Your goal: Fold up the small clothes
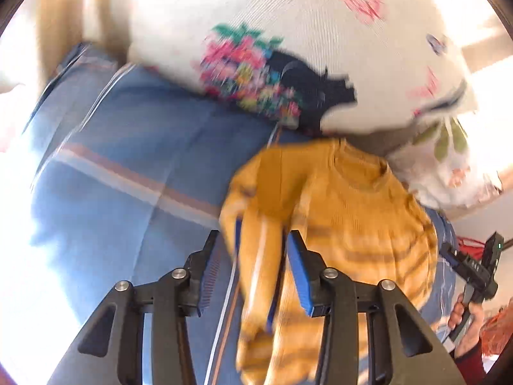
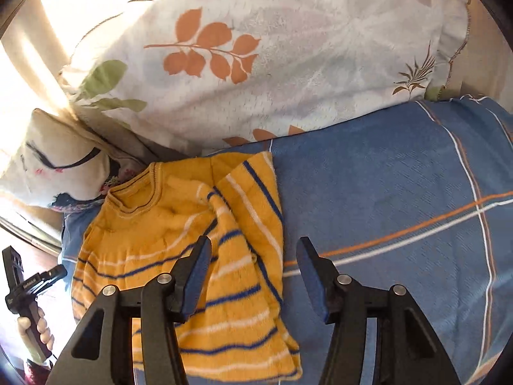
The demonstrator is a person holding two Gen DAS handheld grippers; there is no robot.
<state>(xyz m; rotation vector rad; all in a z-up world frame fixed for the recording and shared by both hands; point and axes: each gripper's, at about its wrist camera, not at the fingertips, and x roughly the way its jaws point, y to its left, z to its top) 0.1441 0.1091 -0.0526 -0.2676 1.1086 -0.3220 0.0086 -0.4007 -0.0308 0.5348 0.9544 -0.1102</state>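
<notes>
On the blue plaid bedsheet (image 2: pixel 400 192), near the pillows, lies the yellow striped sweater (image 2: pixel 154 224), collar toward the far side. Both sleeves are folded in across the chest, so I judge the sleeve step done. My left gripper (image 1: pixel 253 256) stands with jaws apart around its folded sleeve (image 1: pixel 259 256), pads not pressing; blur hides contact. My right gripper (image 2: pixel 253 256) hangs open above the sweater's right edge. Next: take the hem and bring it to the collar. Knit looks soft, thick, slightly rumpled. Floral pillow (image 2: pixel 256 64) beyond.

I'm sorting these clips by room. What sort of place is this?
Most likely a bedroom, on a bed: a blue checked bedsheet covers the surface, large floral pillows lie at its far edge, and a small yellow striped sweater is spread out.
</notes>
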